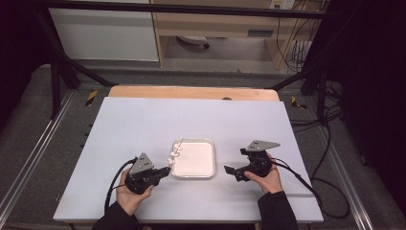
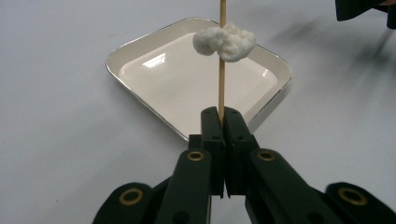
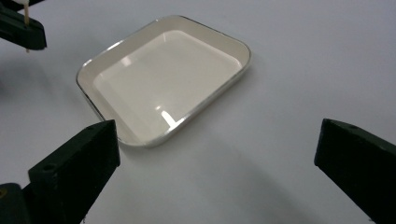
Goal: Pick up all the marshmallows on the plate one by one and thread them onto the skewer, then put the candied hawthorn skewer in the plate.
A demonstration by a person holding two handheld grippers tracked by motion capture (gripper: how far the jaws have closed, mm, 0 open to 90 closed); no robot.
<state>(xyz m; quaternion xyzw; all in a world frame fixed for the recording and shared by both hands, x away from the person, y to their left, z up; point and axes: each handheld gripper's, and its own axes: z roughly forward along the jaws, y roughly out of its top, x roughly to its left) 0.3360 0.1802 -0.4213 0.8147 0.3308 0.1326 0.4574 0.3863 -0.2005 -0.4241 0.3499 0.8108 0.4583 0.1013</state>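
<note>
The left tool (image 2: 223,122), nearest the lens in the left gripper view, has its jaws pressed together on the lower end of a thin wooden skewer (image 2: 222,79), which stands straight up from between its tips. A lump of white fluffy stuff (image 2: 225,42) sits on the skewer well above the jaws, pierced through by the stick. Just beyond this tool lies a shallow cream tray (image 2: 140,91) with a silvery rim, flat on the pale worktop (image 2: 56,140); the skewer and its white lump hang over the near part of the tray. In the high view the left tool (image 1: 165,170) is just beside the tray's (image 1: 210,165) left edge, and the white lump (image 1: 174,154) shows at the tray's left rim. The right tool (image 1: 232,173) is on the other side of the tray, near its right edge but apart from it, with a hand (image 1: 268,179) around its body. Its jaws stand as wide apart as they go, with nothing between them but bare worktop (image 3: 261,154); in the right gripper view the tray (image 3: 100,74) lies ahead of them and to the left, untouched.
</note>
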